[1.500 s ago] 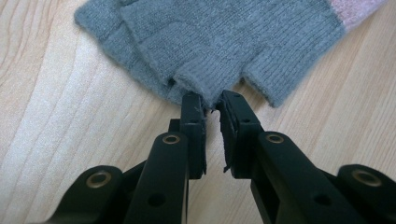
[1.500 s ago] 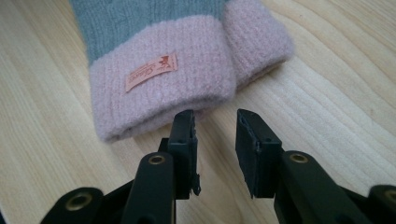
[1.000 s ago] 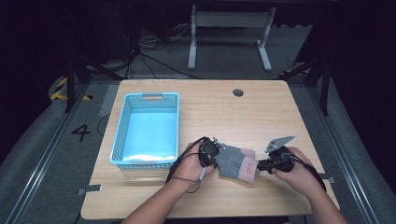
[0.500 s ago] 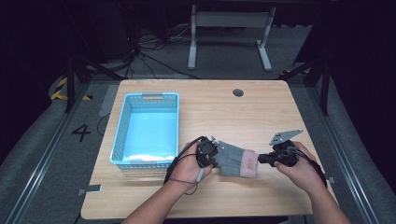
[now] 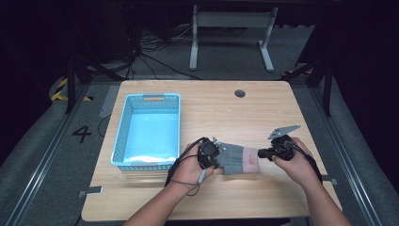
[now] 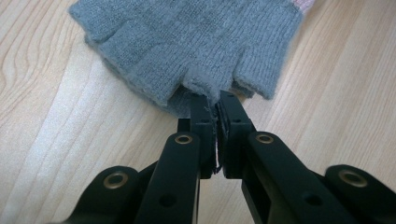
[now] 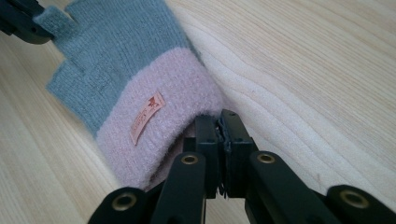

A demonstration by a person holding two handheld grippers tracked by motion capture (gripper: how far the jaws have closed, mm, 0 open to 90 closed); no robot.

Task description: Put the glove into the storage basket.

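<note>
Glove (image 6: 187, 42) fingertips cut off at top edge

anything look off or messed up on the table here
Nothing stands out. The grey and pink glove lies flat on the table, with the left gripper pinching its finger end and the right gripper pinching its pink cuff. The blue basket sits squarely beside them.

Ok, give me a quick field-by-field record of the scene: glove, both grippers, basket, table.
glove: grey fingerless glove with pink cuff, lying on the table between the hands
left gripper: shut on the glove's finger end
right gripper: shut on the cuff edge
basket: blue basket to the left of the glove, apart from it; contents not discernible
table: wooden table
</note>
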